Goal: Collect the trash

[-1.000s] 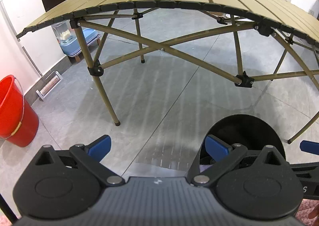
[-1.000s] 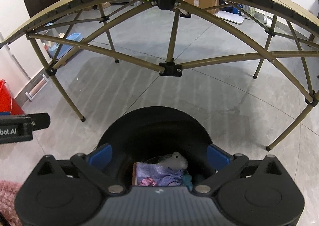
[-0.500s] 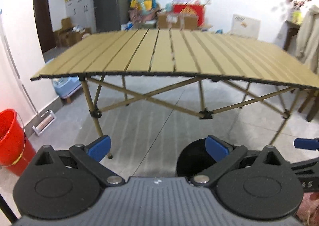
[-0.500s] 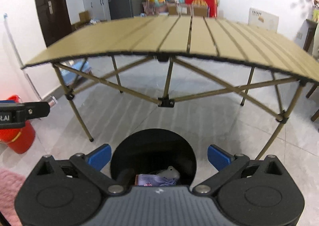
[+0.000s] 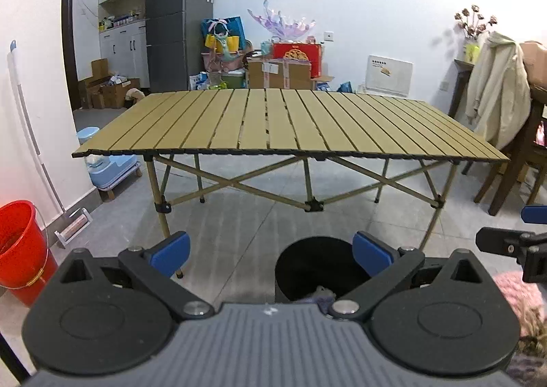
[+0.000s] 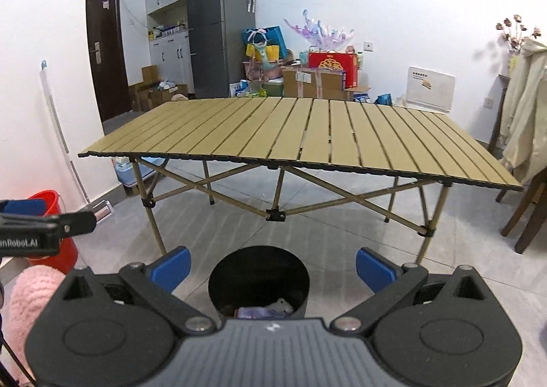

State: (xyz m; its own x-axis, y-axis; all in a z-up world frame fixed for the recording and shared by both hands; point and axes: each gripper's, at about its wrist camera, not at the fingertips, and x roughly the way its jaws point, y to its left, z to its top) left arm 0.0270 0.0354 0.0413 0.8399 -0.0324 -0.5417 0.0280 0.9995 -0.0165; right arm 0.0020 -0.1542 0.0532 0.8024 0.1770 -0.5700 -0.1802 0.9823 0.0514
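Note:
A black trash bin [image 6: 258, 279] stands on the floor in front of the folding table [image 6: 294, 134]. Crumpled trash [image 6: 265, 310], purple and grey, lies inside it. In the left wrist view the bin [image 5: 314, 270] sits right of centre, with a bit of trash [image 5: 321, 293] showing. My right gripper [image 6: 272, 267] is open and empty, held above and behind the bin. My left gripper [image 5: 271, 252] is open and empty, left of the bin. The slatted table top [image 5: 283, 123] shows nothing on it.
A red bucket [image 5: 20, 250] stands at the left wall beside a mop [image 5: 37, 154]. A wooden chair with a coat [image 5: 495, 106] is at the right. Boxes and bags [image 5: 283, 65] and a fridge [image 5: 177, 17] line the back wall. Pink sleeves [image 6: 30, 298] show at frame edges.
Both grippers have risen and pulled back from low over the bin. The table top, seen from beneath before, is now seen from above. Both stay open.

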